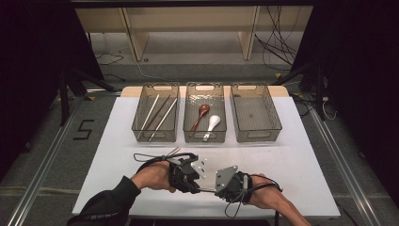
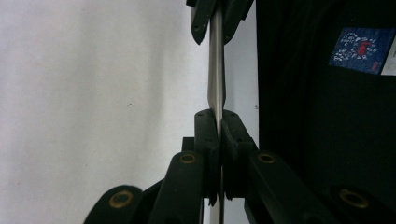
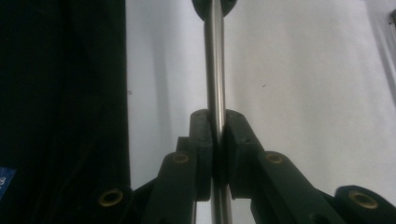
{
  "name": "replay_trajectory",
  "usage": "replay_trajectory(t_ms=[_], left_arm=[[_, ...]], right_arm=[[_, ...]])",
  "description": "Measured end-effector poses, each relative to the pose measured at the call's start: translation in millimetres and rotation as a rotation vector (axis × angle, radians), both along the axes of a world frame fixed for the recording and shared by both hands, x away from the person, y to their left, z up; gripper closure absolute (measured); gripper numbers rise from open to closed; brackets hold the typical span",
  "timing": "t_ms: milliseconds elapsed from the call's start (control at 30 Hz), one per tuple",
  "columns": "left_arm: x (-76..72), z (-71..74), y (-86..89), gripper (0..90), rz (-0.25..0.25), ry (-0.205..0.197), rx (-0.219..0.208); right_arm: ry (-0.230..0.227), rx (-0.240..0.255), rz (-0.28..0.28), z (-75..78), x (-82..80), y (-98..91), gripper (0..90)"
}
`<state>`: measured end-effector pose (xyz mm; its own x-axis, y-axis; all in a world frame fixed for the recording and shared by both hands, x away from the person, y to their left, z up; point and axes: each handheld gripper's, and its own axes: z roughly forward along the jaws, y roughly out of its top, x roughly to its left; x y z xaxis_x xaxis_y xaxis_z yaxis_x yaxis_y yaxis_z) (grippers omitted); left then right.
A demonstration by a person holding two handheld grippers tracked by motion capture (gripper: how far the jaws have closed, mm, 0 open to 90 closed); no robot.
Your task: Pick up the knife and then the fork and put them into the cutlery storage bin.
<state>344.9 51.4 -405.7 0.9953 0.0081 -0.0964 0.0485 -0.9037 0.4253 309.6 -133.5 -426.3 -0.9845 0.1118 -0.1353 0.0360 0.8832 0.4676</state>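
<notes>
Two grippers are meeting at the near edge of the white tabletop (image 1: 291,160), and you are holding one slim, shiny metal rod-like utensil (image 2: 215,70) between them, just above the surface. Your left gripper (image 2: 218,122) is pinching it with the jaws almost fully together, and your right gripper (image 3: 218,122) is clamping the same piece, jaws equally tight on the metal. From above, the left gripper (image 1: 200,181) and the right gripper (image 1: 214,188) are pointing at each other with the thin piece (image 1: 207,189) bridging them. This looks like a hand-over, so you are best keeping both wrists level and in line with the shaft, easing one grip off only once the other is carrying the weight, and avoiding any twist, since smooth metal is likely to slip. Three clear mesh-sided plastic bins (image 1: 256,113) are waiting at the far side, one with long pale chopsticks (image 1: 155,115), one with a brown spoon (image 1: 201,115) and a white spoon (image 1: 212,126), one bare. What kind of utensil you are holding is hard to make out, since both its ends are hidden by the jaws. Some brown sticks (image 1: 174,151) are peeking out beyond your left hand (image 1: 157,175), mostly covered.
</notes>
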Motion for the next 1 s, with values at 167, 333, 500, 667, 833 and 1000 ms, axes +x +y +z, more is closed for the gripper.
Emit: replay_trajectory(t_ms=[167,333,500,667,833,1000], left_arm=[[-0.2,1.5,-0.6,83.4,0.004,0.003,-0.002],[0.3,8.8,0.1,66.5,0.049,-0.012,-0.045],[6.5,18.0,5.5,44.7,0.147,-0.043,-0.102],[15.0,26.7,14.4,32.8,0.249,-0.055,-0.161],[20.3,33.9,25.3,26.9,0.317,-0.076,-0.189],[27.2,39.0,39.3,23.2,0.379,-0.070,-0.221]], right_arm=[[-0.010,-0.009,0.000,1.4,-2.6,0.4,84.3],[-0.014,0.001,0.007,3.7,-2.7,-0.6,84.3],[-0.014,-0.010,-0.022,3.1,-0.3,-3.2,84.3],[-0.010,-0.025,-0.059,2.6,1.9,-6.8,84.3],[-0.005,-0.046,-0.133,0.1,7.5,-11.4,84.3],[-0.017,-0.047,-0.218,0.7,16.6,-23.4,84.3]])
